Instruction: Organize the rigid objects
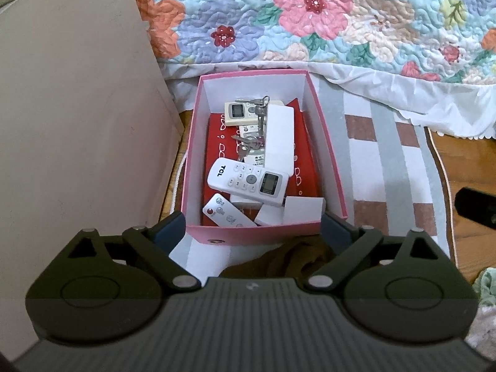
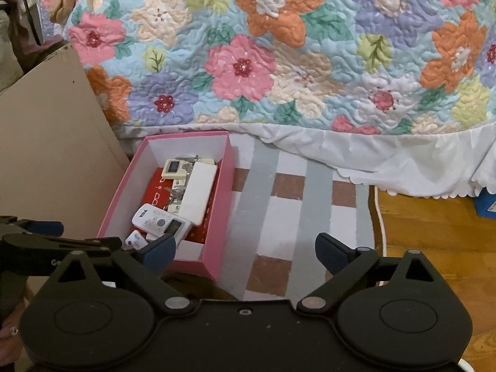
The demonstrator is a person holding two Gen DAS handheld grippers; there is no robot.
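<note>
A pink box (image 1: 327, 155) with white inner walls stands on the striped rug. It holds a white TCL remote (image 1: 248, 179), a small remote with a red button (image 1: 228, 214), a beige remote (image 1: 237, 113), bunches of keys (image 1: 260, 108), white boxes (image 1: 279, 136) and a red case (image 1: 305, 155). My left gripper (image 1: 252, 226) is open and empty, with its fingers either side of the box's near wall. My right gripper (image 2: 245, 248) is open and empty, just right of the box (image 2: 217, 204). The left gripper's fingers (image 2: 43, 228) show at the left of the right wrist view.
A bed with a floral quilt (image 1: 310, 15) and white skirt runs along the back. A beige board (image 1: 77, 124) leans at the left of the box. A brown cloth (image 1: 294, 260) lies under the left gripper. Wood floor (image 2: 434, 232) lies right of the rug (image 2: 279, 217).
</note>
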